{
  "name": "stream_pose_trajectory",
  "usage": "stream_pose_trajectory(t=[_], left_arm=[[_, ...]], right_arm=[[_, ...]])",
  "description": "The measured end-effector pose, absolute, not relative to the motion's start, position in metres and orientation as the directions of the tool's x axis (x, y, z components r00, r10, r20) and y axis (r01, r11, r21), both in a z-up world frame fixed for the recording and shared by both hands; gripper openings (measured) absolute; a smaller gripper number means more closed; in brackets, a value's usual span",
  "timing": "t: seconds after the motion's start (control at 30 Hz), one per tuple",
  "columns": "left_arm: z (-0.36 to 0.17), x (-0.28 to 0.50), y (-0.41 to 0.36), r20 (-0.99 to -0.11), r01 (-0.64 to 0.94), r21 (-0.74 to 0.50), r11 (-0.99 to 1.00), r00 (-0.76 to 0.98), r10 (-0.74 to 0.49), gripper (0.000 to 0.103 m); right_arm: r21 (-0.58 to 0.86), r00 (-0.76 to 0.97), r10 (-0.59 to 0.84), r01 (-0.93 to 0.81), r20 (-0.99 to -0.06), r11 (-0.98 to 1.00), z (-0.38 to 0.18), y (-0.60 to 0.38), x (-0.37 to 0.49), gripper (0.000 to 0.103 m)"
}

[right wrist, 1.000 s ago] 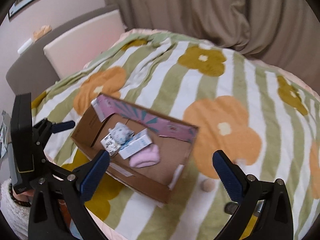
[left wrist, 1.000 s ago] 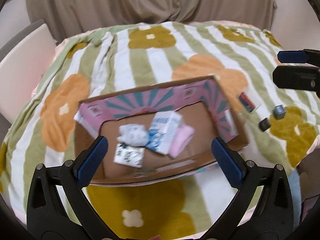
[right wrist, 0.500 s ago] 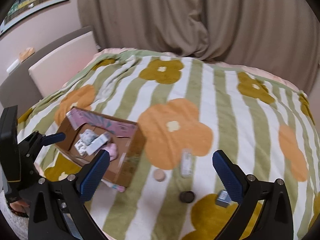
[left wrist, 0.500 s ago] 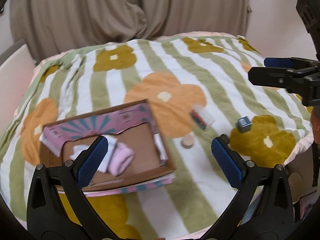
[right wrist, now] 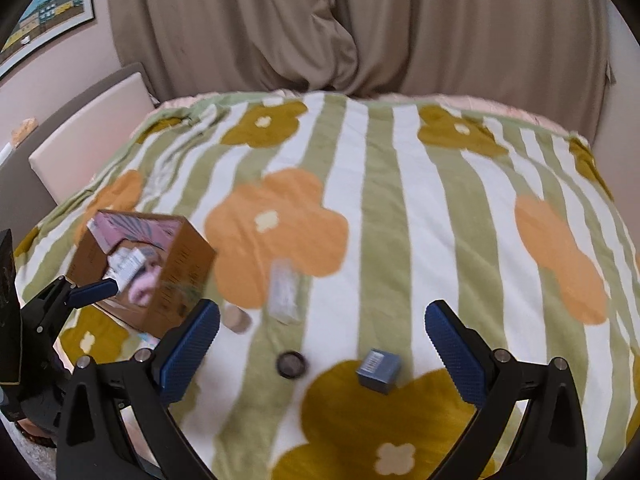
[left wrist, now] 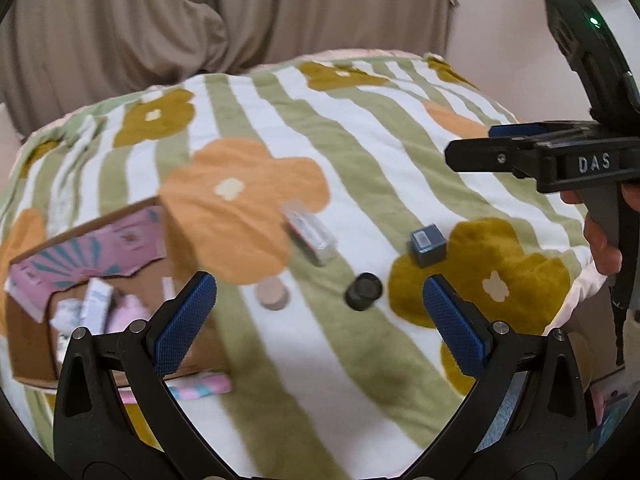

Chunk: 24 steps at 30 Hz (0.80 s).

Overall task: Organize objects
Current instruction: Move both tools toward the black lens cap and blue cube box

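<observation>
Left wrist view from the near edge, angled right across the flowered blanket (left wrist: 360,152), right wrist view higher, facing the curtain (right wrist: 360,20), both sharing cardboard box (left wrist: 36,344), blue cube (right wrist: 378,370), black cap (left wrist: 363,291).

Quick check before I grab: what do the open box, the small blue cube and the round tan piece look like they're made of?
Open box: corrugated cardboard, matte brown walls with a pink printed liner. Small blue cube: likely a printed paperboard carton, sharp edges and a white label on top. Round tan piece: matte beige disc, maybe wood or cork; too blurred to tell.
</observation>
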<state>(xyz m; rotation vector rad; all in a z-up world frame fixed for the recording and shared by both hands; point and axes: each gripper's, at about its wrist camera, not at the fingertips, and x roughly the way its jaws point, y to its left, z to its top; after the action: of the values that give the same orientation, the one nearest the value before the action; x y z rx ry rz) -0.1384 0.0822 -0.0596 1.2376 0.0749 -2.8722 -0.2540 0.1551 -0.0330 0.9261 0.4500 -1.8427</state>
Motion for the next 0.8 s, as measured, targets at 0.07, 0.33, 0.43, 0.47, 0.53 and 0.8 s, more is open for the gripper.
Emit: stream_pose_trajectory(t=[0.07,0.33,0.43,0.47,0.53,0.8], left_arm=[[-0.073,-0.149,0.093,-0.738,0.014,-0.042,-0.999,-0.674,0.021,0.103],[-0.121,-0.179,0.11,-0.772,0.013,-0.055,-0.998,-0.634,0.034,0.102],[-0.138,-0.189,0.111,-0.79,0.022,-0.057,-0.998,-0.612,0.032,0.099],[-0.143,-0.192,0.111,-0.796,0.026,-0.062,-0.998,-0.605,0.033,0.099],[-0.154,-0.198,0.111,-0.803,0.033,-0.07,-0.997,-0.595,0.037,0.099],[-0.186,-0.212,0.116,-0.818,0.052,-0.082,-0.995,-0.574,0.037,0.083]], right_arm=[[0.112,-0.209,-0.598,0.884,-0.774,-0.454,-0.046,0.161,-0.268,0.102],[0.138,-0.17,-0.57,0.879,-0.804,-0.457,-0.094,0.173,-0.299,0.102],[0.144,-0.152,-0.572,0.887,-0.806,-0.439,-0.11,0.174,-0.304,0.103],[0.142,-0.148,-0.573,0.891,-0.806,-0.431,-0.114,0.174,-0.304,0.102],[0.134,-0.143,-0.576,0.902,-0.805,-0.411,-0.122,0.174,-0.304,0.102],[0.065,-0.15,-0.555,0.935,-0.818,-0.349,-0.154,0.17,-0.302,0.101]])
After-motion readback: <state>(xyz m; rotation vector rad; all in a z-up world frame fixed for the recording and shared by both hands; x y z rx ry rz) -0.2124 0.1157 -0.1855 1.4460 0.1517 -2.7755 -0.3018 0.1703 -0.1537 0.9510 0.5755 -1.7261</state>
